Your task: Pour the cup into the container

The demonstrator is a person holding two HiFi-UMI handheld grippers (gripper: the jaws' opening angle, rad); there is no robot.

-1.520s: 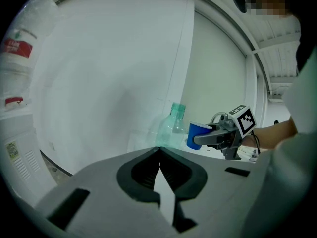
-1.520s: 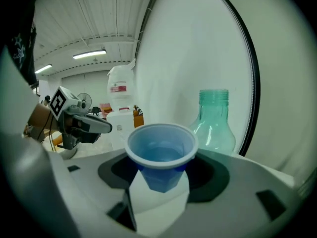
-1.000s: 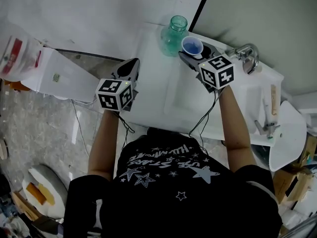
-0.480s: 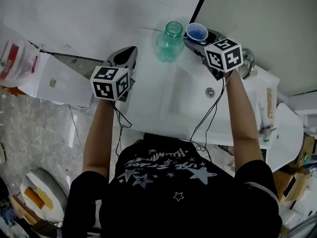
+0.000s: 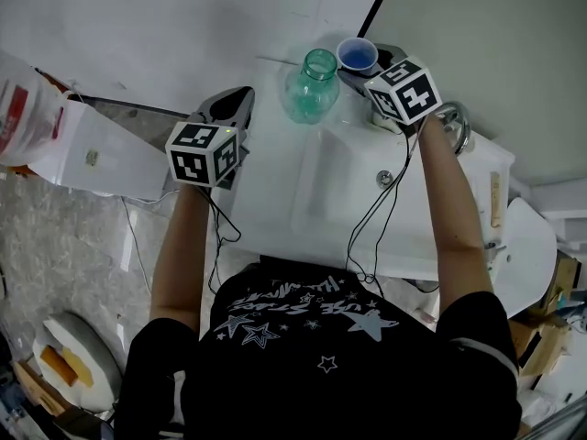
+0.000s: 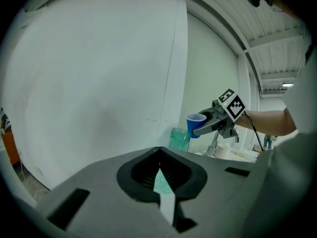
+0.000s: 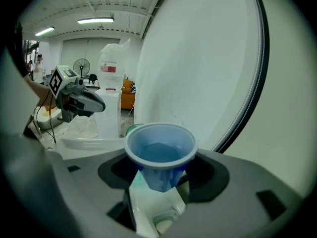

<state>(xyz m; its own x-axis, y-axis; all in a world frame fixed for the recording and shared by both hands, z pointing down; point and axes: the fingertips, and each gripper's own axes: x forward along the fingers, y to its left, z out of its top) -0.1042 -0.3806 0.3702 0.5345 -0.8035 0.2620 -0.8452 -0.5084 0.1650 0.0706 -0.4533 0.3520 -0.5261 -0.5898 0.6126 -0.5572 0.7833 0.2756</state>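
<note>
L gripper (image 6: 158,152) closed: left gripper view

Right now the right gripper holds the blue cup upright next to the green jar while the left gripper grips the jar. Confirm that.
Wrong on one point: the left gripper grips nothing. The head view shows it apart from the jar, off to its left. The rest stands: the right gripper holds the blue cup upright next to the jar.

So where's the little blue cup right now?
In the head view the blue cup sits top centre, held upright in the right claw, just right of the green glass jar and close to the wall.
</note>
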